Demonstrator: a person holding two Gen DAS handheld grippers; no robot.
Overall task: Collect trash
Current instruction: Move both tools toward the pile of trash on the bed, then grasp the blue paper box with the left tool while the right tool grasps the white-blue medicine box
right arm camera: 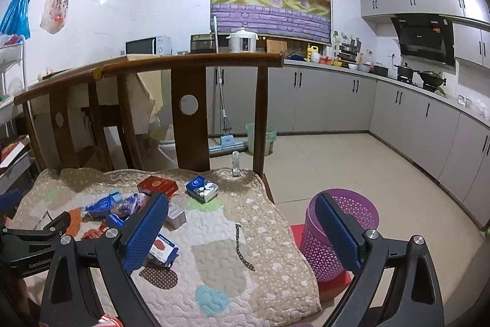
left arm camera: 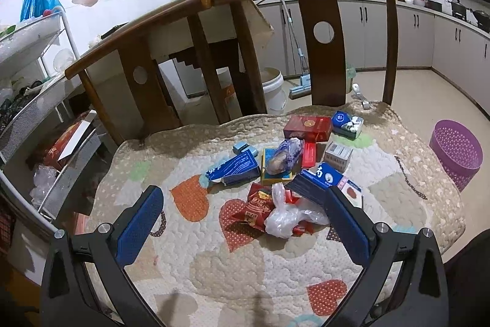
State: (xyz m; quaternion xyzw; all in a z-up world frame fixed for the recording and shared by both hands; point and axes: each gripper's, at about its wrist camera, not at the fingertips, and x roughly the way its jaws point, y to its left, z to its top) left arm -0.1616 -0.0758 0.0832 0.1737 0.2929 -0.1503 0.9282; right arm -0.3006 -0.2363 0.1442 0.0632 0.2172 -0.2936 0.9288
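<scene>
Trash lies heaped on a quilted cover (left arm camera: 232, 262): a red snack wrapper (left arm camera: 255, 209), a crumpled white plastic bag (left arm camera: 286, 219), blue cartons (left arm camera: 235, 169), a red box (left arm camera: 307, 127) and a small grey box (left arm camera: 337, 155). My left gripper (left arm camera: 245, 198) hovers open just in front of the wrapper and bag, with nothing between its fingers. In the right wrist view my right gripper (right arm camera: 242, 210) stands open and empty above the cover's right edge. A purple mesh basket (right arm camera: 340, 235) sits on the floor just right of the cover, behind the right finger (right arm camera: 337, 235).
Two wooden chair backs (left arm camera: 318, 51) rise behind the cover. A white wire rack (left arm camera: 39, 100) stands at the left. On the floor beyond are a white bucket (left arm camera: 274, 91), a mop (right arm camera: 226, 143) and a green-lined bin (right arm camera: 260, 137). Kitchen cabinets (right arm camera: 413, 118) line the right wall.
</scene>
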